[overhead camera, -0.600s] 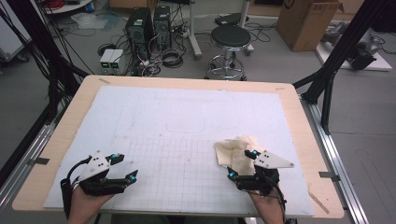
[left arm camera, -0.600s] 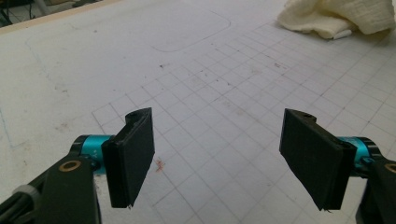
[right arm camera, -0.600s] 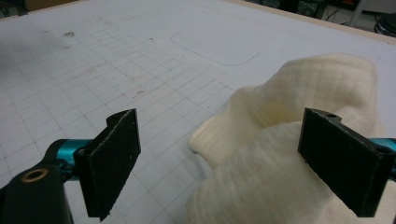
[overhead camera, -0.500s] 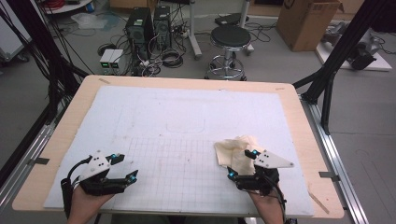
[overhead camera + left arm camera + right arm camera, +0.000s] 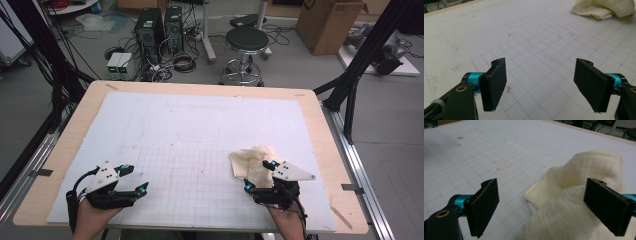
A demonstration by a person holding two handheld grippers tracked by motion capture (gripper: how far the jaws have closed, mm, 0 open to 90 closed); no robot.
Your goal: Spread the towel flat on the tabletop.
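The cream cloth (image 5: 252, 162) lies crumpled near the counter's (image 5: 320, 130) front right corner. The right gripper (image 5: 260, 175) stands wide over the cloth's near edge, holding nothing. The left gripper (image 5: 135, 179), also wide and empty, rests near the front left corner.

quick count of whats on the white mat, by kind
cream cloth: 1
left gripper, jaws open: 1
right gripper, jaws open by the cloth: 1
total: 3
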